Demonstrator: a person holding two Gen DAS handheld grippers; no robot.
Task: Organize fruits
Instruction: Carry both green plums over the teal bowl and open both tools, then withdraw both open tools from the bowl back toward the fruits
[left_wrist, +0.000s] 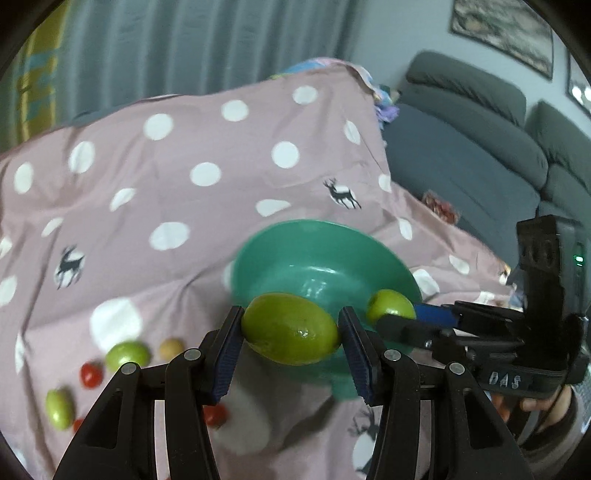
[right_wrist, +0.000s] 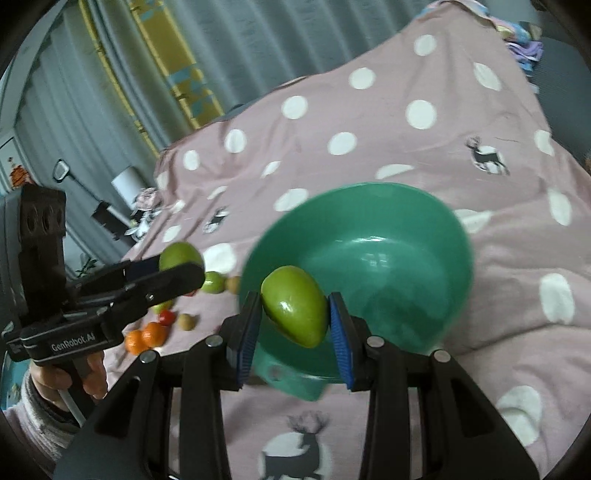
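Your left gripper (left_wrist: 291, 334) and right gripper (right_wrist: 294, 314) each clamp a green fruit between their fingers at the green bowl's (right_wrist: 436, 221) near rim, where crowding or early release could drop one onto the cloth (left_wrist: 184, 147).

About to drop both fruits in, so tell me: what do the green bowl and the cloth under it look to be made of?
Green bowl: probably plastic, smooth and glossy; light glints off its inner wall, and the colour is even throughout. Cloth: soft woven fabric, matte pink with printed white dots and deer; it creases and drapes, so the bowl sits on a yielding surface.
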